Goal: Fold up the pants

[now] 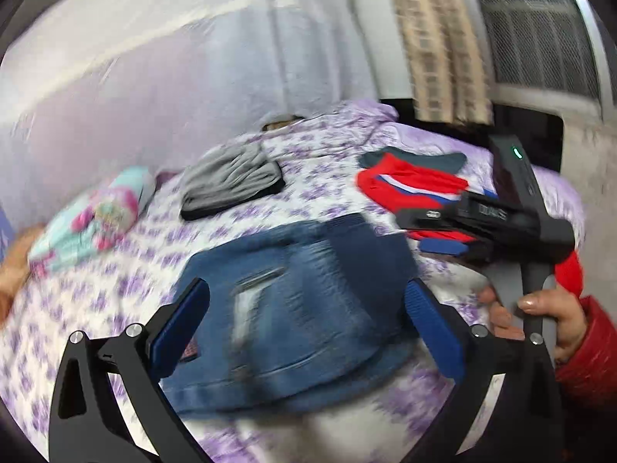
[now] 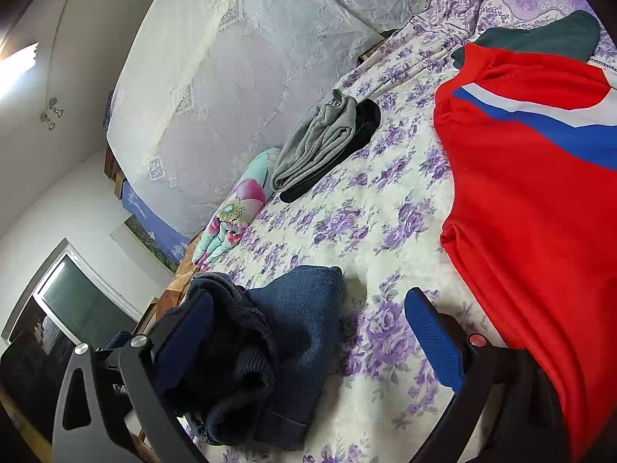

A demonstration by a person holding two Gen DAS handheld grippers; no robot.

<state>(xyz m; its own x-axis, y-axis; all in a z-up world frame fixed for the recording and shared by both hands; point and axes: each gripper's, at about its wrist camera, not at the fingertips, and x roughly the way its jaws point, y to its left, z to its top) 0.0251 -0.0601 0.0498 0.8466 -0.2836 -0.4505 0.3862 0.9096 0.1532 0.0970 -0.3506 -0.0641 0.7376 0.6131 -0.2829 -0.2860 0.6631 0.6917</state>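
Blue jeans (image 1: 293, 316) lie folded into a compact block on the purple-flowered bedspread (image 1: 115, 270). My left gripper (image 1: 308, 328) is open and hovers just above them, fingers spread to either side, empty. The left view is motion-blurred. In the right wrist view the jeans (image 2: 277, 347) lie low and left, their dark ribbed hem bunched against my left blue finger pad (image 2: 185, 332). My right gripper (image 2: 308, 335) is open and holds nothing. It also shows in the left wrist view (image 1: 482, 216), held in a hand with a red sleeve.
A red garment with blue and white stripes (image 2: 540, 200) lies to the right, with a dark green piece (image 2: 540, 34) behind it. Folded grey and black clothes (image 2: 324, 142) and a floral bundle (image 2: 235, 212) sit farther back. A white lace-covered mattress (image 2: 239, 77) stands along the far side.
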